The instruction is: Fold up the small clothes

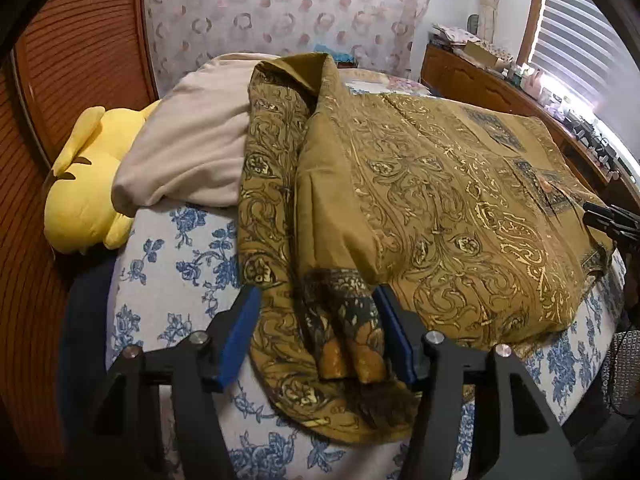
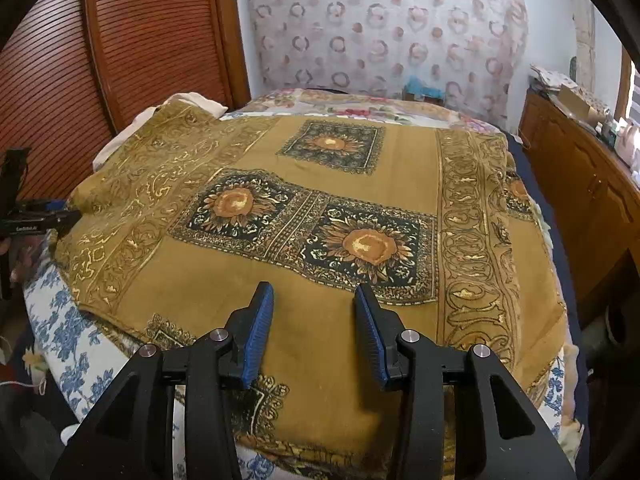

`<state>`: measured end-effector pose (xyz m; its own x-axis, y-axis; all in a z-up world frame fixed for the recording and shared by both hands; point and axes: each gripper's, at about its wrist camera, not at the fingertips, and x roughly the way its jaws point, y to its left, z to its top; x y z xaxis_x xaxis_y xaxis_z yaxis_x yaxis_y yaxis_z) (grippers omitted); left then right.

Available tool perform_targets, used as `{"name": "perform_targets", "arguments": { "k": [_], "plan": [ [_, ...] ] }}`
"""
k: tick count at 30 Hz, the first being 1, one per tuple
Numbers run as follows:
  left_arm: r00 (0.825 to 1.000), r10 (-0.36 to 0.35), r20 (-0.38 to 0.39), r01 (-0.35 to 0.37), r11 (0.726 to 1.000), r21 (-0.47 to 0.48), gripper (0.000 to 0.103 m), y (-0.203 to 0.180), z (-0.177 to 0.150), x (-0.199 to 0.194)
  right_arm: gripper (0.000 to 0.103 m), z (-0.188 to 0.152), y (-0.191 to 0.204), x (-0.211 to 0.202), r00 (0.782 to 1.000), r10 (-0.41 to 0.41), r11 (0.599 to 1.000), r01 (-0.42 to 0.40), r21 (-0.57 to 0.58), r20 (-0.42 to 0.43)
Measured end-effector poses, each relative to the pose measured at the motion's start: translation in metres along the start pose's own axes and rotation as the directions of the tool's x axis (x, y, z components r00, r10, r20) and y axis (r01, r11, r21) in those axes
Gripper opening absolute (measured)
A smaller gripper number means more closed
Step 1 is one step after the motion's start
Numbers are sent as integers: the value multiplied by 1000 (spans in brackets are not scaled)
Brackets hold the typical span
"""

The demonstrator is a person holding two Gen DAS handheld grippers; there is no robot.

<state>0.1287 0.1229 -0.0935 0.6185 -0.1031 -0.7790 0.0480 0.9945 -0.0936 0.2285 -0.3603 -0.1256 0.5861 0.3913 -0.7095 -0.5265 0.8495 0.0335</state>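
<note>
Your right gripper (image 2: 314, 300) with blue pads is hovering open over the near edge of the mustard-gold cloth printed with dark sunflower squares (image 2: 280, 216), nothing sitting between its fingers. The cloth is lying spread across the blue-flowered white bedsheet (image 2: 60, 320). At far left, the other black gripper (image 2: 60, 216) is touching the cloth's edge.

My left claw (image 1: 316, 300) covers the near edge of the mustard cloth (image 1: 440, 208). A beige cloth (image 1: 188, 152) hides part of the yellow plush toy (image 1: 84, 200) at the bed's far left corner. Small things on the wooden dresser (image 2: 580, 176) are too blurred to name.
</note>
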Motion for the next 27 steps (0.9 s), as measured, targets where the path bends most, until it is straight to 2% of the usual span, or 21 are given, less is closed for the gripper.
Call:
{"name": "perform_targets", "arguments": {
  "k": [5, 8, 16, 18, 22, 27],
  "plan": [
    [999, 37, 33, -38, 999, 30, 63, -5, -4, 3, 52, -1, 0, 6, 1000, 2, 1000, -3, -3, -22],
    [999, 36, 36, -37, 999, 26, 63, -4, -5, 3, 56, -4, 1, 8, 1000, 3, 1000, -4, -7, -25],
    [1000, 21, 22, -21, 1000, 1, 63, -1, -5, -1, 56, -6, 4, 11, 999, -27, 999, 26, -29, -34],
    [999, 3, 41, -3, 1000, -11, 63, 2, -5, -9, 56, -6, 3, 13, 999, -22, 999, 22, -23, -34],
    [997, 30, 74, -27, 999, -39, 63, 15, -3, -22, 56, -6, 0, 13, 999, -12, 1000, 11, -12, -33],
    [1000, 6, 29, -4, 996, -89, 63, 28, 0, -12, 56, -6, -1, 12, 999, -11, 1000, 10, -10, -31]
  ]
}}
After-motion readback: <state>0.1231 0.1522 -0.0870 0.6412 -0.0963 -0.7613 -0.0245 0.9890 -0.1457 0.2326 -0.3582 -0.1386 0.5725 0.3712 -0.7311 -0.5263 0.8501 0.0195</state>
